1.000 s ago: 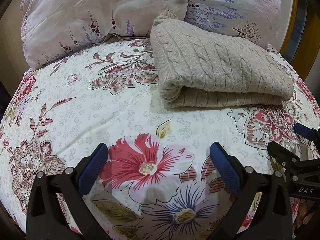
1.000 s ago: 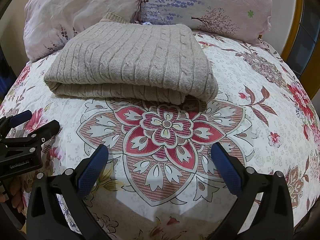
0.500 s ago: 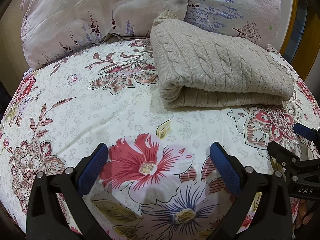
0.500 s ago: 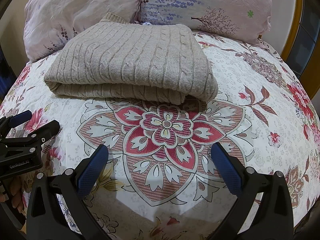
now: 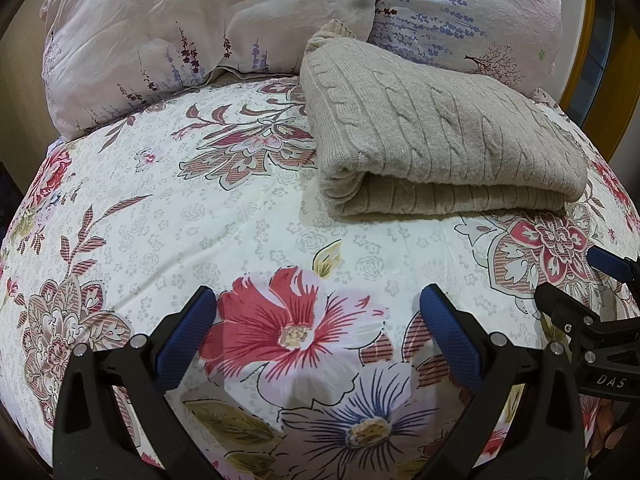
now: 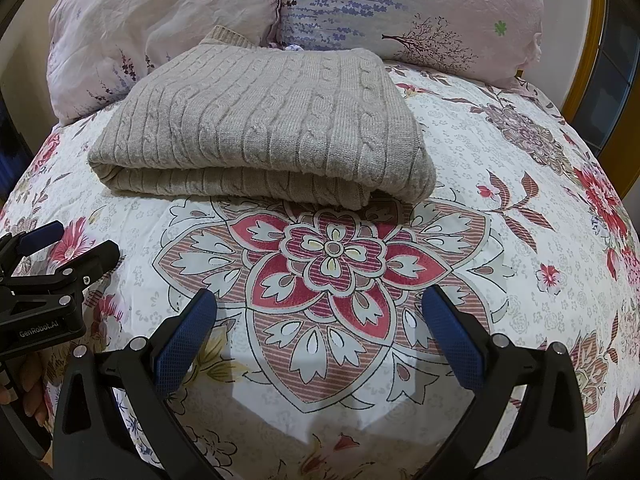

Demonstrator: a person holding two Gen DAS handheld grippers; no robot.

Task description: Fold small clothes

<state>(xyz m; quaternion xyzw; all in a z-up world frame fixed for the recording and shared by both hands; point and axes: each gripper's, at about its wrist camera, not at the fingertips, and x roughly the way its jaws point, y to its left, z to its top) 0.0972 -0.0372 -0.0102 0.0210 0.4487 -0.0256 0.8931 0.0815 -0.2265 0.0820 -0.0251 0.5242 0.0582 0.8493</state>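
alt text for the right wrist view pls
A folded beige cable-knit sweater lies on a floral bedspread before two pillows. The right claw is open and empty over the bedspread; the left claw shows at left.

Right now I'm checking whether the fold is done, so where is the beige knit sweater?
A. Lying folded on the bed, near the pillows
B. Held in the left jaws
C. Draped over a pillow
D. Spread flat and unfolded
A: the beige knit sweater lies folded on the floral bedspread in front of the pillows; both grippers are open and apart from it.
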